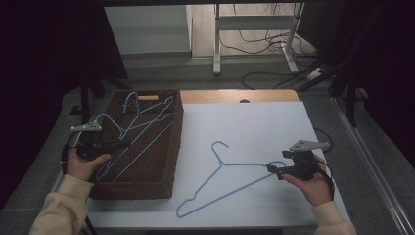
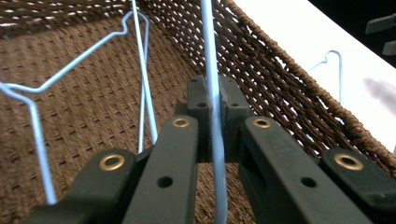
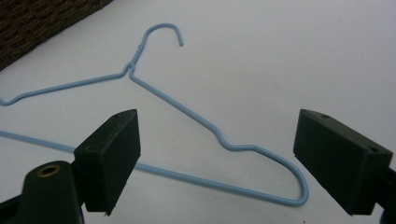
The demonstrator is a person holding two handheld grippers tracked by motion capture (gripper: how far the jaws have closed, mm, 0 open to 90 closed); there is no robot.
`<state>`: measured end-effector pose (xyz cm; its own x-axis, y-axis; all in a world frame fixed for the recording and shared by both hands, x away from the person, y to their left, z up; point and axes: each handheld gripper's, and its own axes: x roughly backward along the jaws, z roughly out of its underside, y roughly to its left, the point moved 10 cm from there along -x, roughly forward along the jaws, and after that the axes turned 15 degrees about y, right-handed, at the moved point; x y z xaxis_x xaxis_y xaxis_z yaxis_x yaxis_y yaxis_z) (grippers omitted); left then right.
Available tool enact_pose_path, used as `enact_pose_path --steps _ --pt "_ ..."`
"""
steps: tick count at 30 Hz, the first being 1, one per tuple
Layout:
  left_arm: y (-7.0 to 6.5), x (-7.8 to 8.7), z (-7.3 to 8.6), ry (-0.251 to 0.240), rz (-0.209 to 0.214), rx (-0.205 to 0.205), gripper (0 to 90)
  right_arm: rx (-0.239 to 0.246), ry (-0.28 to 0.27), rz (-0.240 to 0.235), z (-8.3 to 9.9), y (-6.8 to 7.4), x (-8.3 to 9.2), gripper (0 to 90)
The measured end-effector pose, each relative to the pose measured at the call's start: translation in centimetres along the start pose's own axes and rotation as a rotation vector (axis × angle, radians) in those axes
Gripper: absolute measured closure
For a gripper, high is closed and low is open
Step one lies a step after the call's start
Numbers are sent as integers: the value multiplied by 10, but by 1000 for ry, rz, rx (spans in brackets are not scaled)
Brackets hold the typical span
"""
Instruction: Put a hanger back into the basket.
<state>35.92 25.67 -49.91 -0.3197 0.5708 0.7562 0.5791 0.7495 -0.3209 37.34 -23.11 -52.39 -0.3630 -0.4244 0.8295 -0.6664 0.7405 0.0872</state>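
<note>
White table covering [image 1: 254, 122] runs under both my hands, with a brown wicker basket [image 1: 147, 188] at its left edge. My left gripper [image 2: 214, 100] is clamped on a blue wire hanger [image 2: 210, 46] inside the basket (others lie beside it). My right gripper [image 3: 217, 158] stands wide open around the corner of a second hanger [image 3: 187, 109] lying flat.
</note>
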Motion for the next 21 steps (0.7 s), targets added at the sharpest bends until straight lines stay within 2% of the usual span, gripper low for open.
enact_pose_path --steps 4,7,11,13,16,17,19,21 --pt "1 -8 -1 21 14 1 859 -3 -1 1 0 -1 1 148" --pt "6 -16 2 65 -18 7 858 -1 0 1 1 -2 1 148" --pt "12 -20 5 97 -39 46 858 -2 1 0 1 -1 1 148" --pt "17 -21 6 110 -56 90 858 -1 3 -1 1 -1 0 148" --pt "36 -21 12 130 -155 202 824 1 4 -2 1 -1 0 148" --pt "39 -21 12 129 -171 220 781 1 3 -2 1 -1 0 148" --pt "43 -18 11 114 -213 231 661 1 2 -2 1 -1 0 148" --pt "41 -14 8 101 -239 205 579 1 1 -2 1 -1 0 148"
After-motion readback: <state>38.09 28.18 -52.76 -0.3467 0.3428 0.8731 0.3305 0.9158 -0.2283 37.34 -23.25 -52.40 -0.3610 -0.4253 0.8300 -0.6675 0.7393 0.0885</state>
